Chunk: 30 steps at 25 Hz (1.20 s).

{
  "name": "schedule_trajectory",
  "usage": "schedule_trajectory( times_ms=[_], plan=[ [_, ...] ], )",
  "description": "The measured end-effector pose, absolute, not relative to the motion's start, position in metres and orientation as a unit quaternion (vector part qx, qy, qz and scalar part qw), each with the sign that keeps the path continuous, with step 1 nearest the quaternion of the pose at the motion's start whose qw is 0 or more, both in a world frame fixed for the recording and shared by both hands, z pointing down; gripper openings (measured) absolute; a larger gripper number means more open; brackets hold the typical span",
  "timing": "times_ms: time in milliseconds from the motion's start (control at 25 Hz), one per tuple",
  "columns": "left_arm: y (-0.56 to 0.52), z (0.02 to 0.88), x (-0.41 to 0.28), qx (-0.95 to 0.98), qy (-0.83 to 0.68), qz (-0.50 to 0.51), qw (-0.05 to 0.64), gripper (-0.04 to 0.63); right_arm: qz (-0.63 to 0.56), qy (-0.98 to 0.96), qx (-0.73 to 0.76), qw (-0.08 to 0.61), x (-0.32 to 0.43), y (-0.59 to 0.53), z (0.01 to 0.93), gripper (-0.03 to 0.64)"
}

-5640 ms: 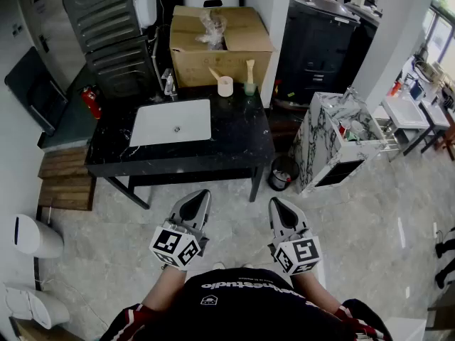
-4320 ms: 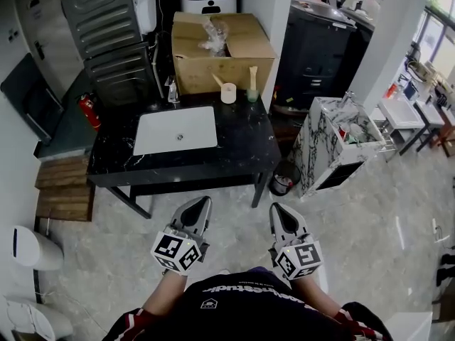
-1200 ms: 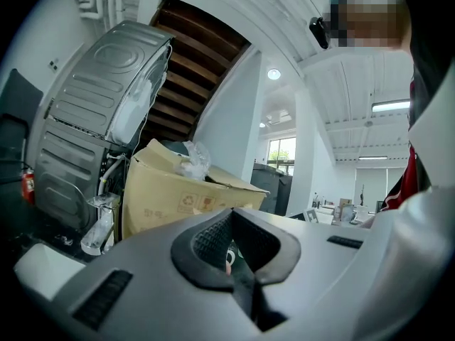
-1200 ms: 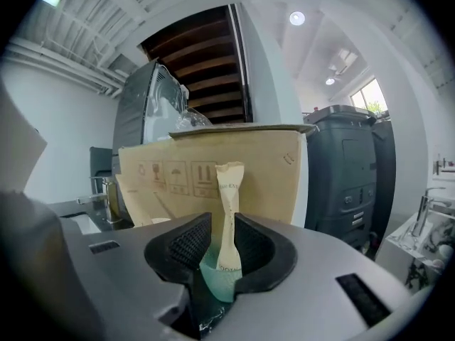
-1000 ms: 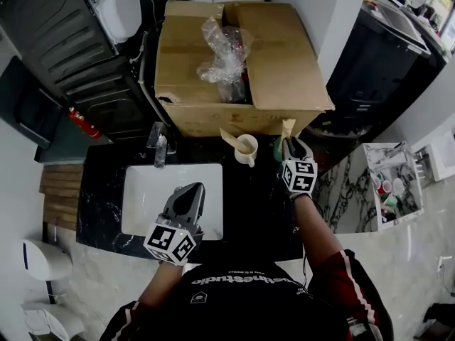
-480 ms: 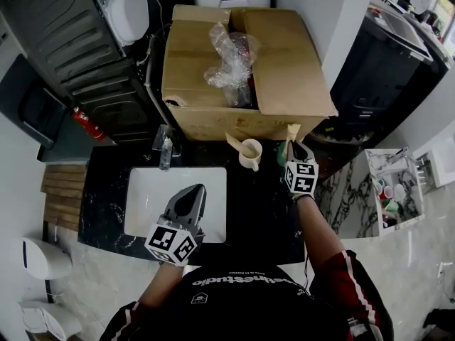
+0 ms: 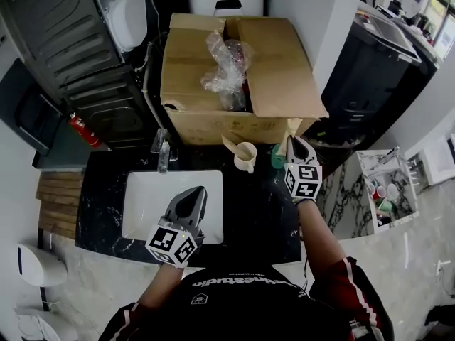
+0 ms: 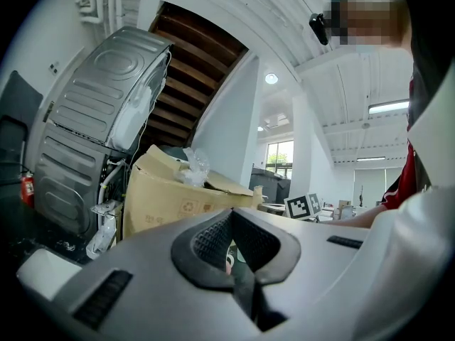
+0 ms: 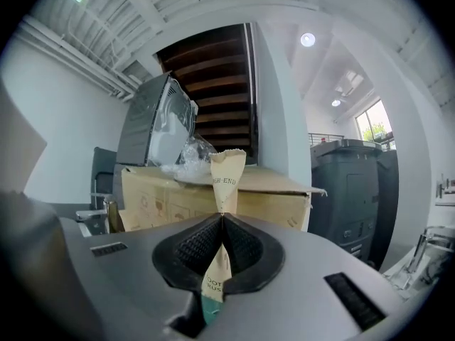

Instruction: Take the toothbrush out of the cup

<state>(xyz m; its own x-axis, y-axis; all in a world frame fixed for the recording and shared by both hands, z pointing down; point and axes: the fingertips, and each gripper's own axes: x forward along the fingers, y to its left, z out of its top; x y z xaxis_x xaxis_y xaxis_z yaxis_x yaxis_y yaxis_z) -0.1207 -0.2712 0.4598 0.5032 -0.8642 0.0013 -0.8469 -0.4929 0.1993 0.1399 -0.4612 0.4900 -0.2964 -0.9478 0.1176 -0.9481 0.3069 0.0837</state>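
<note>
A toothbrush in a tan paper wrapper (image 9: 227, 172) stands upright between the pads of my right gripper (image 9: 222, 222), whose jaws are closing tight on it. In the head view the right gripper (image 7: 294, 145) is at the counter's back right, with the wrapper's top (image 7: 293, 128) poking out beyond it. Just left of it and below sits the green cup (image 7: 276, 159), also seen as a teal edge (image 9: 210, 308) under the jaws. My left gripper (image 7: 190, 197) hovers shut and empty over the white sink (image 7: 142, 194); in its own view the left gripper (image 8: 232, 217) points level.
A cream mug (image 7: 246, 157) holding another wrapped brush (image 7: 229, 144) stands left of the green cup. Behind them rises an open cardboard box (image 7: 206, 112) with plastic wrap inside. A faucet (image 7: 163, 152) sits behind the sink on the black counter (image 7: 249, 212).
My right gripper has shut on the wrapped toothbrush and risen with it, so the green cup now shows beside and below it. The left gripper has stayed put.
</note>
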Motion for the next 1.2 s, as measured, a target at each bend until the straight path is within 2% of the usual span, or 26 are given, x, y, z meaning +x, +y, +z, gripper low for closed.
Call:
schedule_trajectory(
  times_ms=[440,1200],
  plan=[
    [-0.262,0.451,-0.101,0.878,-0.468,-0.058,0.081,0.015,0.021,-0.814,0.579,0.032,0.128,-0.371,0.449,0.038],
    [-0.254,0.448,-0.067,0.896,-0.432,-0.054,0.081,0.015,0.057,-0.811,0.582,0.010,0.125,-0.232,0.444,0.038]
  ],
)
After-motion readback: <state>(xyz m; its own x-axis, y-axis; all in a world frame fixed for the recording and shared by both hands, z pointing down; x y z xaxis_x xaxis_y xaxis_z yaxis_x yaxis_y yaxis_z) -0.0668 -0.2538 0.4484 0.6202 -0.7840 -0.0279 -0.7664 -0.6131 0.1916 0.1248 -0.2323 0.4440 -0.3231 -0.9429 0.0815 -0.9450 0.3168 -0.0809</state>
